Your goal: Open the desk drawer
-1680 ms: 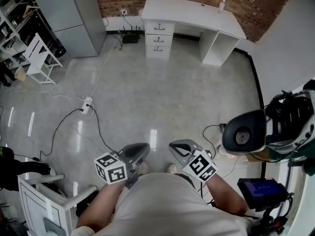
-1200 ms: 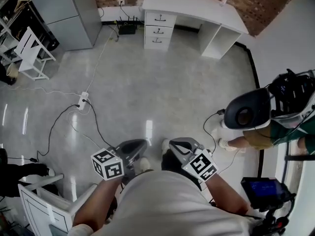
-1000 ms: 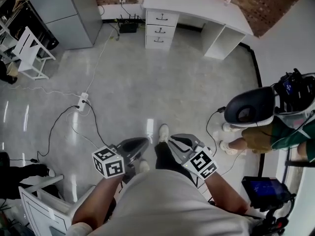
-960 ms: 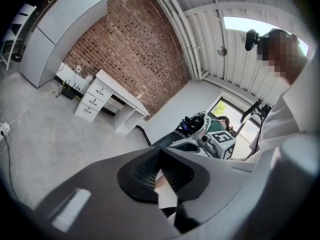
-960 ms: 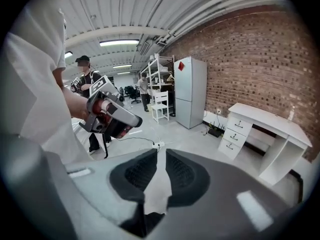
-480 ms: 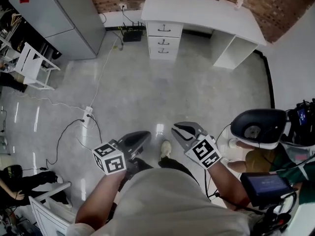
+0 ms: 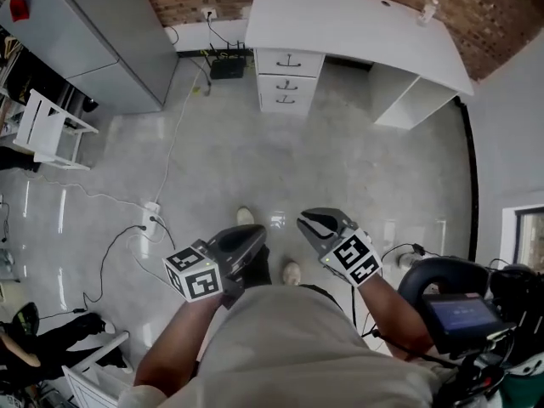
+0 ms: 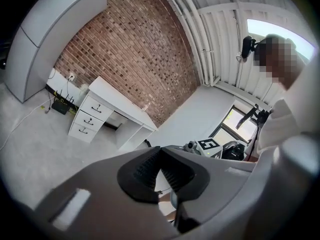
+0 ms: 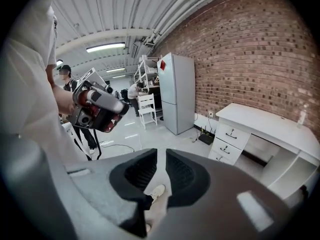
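Observation:
The white desk (image 7: 357, 24) stands against the brick wall, far ahead of me. Its stack of three drawers (image 7: 289, 81) is closed, each front with a dark handle. My left gripper (image 7: 242, 243) and right gripper (image 7: 319, 223) hang side by side in front of my body, above the floor and well short of the desk. In the left gripper view the desk (image 8: 117, 96) and drawers (image 8: 85, 119) are small and distant; the left gripper (image 8: 160, 151) has its pads meeting at the tips, empty. The right gripper (image 9: 161, 154) shows a narrow slit between its pads, holding nothing; the drawers (image 9: 227, 141) lie ahead to its right.
A grey cabinet (image 7: 76, 32) stands left of the desk. A power strip with cables (image 7: 153, 211) trails over the floor at left. A white chair (image 7: 47, 126) is at far left. A router (image 7: 225, 68) sits by the drawers. Another person with a screen (image 7: 463, 313) stands at lower right.
I have walked towards the desk, which now looks larger and nearer. The person at right has slid to the lower right corner. Both grippers stay level in front of me.

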A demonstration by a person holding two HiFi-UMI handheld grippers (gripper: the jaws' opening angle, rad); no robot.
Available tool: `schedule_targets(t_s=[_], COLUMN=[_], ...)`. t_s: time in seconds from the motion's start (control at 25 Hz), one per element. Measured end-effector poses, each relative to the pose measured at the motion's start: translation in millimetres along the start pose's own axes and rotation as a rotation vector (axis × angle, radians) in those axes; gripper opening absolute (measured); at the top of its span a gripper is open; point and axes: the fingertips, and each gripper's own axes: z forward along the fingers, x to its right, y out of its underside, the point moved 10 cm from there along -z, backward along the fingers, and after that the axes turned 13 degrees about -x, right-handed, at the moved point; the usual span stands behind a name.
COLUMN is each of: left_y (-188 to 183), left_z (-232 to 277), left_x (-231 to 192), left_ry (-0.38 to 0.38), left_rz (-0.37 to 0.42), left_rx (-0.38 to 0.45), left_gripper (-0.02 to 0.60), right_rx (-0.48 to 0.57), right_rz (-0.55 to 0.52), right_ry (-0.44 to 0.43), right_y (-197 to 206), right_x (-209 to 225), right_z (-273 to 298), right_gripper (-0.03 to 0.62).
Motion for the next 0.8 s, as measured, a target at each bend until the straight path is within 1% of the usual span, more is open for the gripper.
schedule_targets(t_s=[0.2,0.32,0.4,0.48,0.6,0.72,0.8], left_y=[-80,-128,-157,-179,-195,-214,-225], left_z=[1,0,-2,3,21,43,60], left_x=[-74,-109,-135,-164,-198,-222,-234], left_ry=[0.062,0.099,0.109,0.115,0.124,0.142,0.158], left_rz=[0.025,0.060,0.080,0.082,0.051,0.015,0.006], left_rx=[-0.055,-0.111,-0.152,-0.173,-0.190,-0.200,-0.215], left_gripper=[0.005,0.005,0.005,0.005,0.005,0.005,0.005], right_rx=[-0.004,0.033,0.083,0.151,0.254,0.362,0.443], right_rz=[0.093,0.208,0.325,0.469,0.699,0.880,1.005], right_ry=[0.022,0.024,0.015,-0.017,-0.094,-0.140,-0.176], right_y=[-58,-91,-110,-118,-111,-103,-94], right_x=[54,90,115,146,191,242,275], right_z=[54,85,107,135,176,208,232], right_gripper=[0.043,0.043,0.043,0.043,0.043,0.041,0.041])
